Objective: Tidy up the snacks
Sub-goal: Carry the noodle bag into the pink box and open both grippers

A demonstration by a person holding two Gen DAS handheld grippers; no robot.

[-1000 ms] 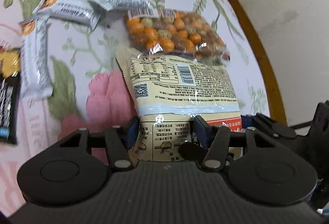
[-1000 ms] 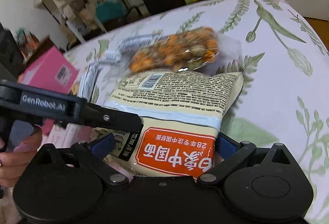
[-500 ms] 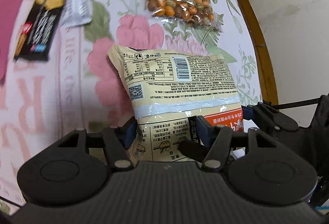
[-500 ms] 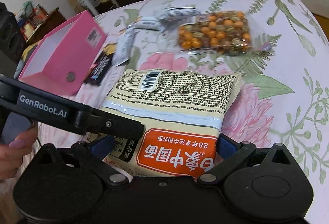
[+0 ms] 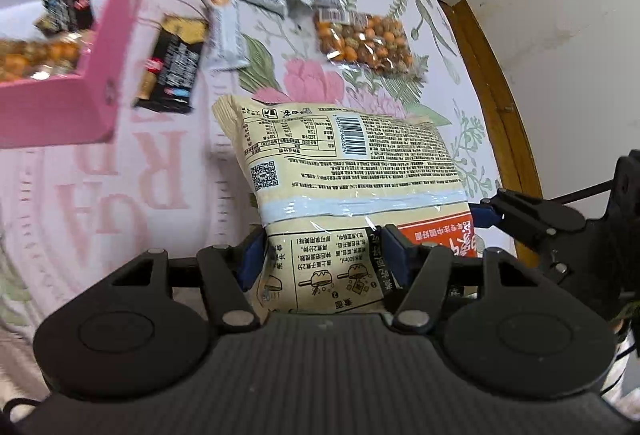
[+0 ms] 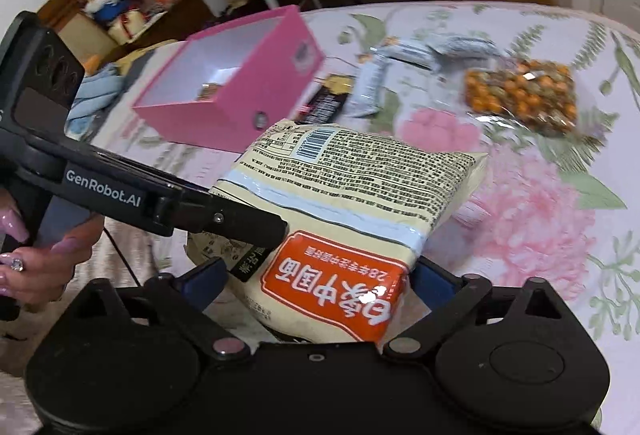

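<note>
The pink box sits near the bed's far-left edge. The noodle packet, long axis pointing away from the fingers, hangs above the bedspread, clamped by left gripper; right gripper jaws have just been closing on it.

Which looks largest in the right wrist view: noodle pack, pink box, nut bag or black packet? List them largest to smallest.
1. Noodle pack, though it is nearest the camera, which inflates it.
2. Pink box.
3. Nut bag.
4. Black packet, partly hidden behind the noodle pack.

box left of noodle pack
</note>
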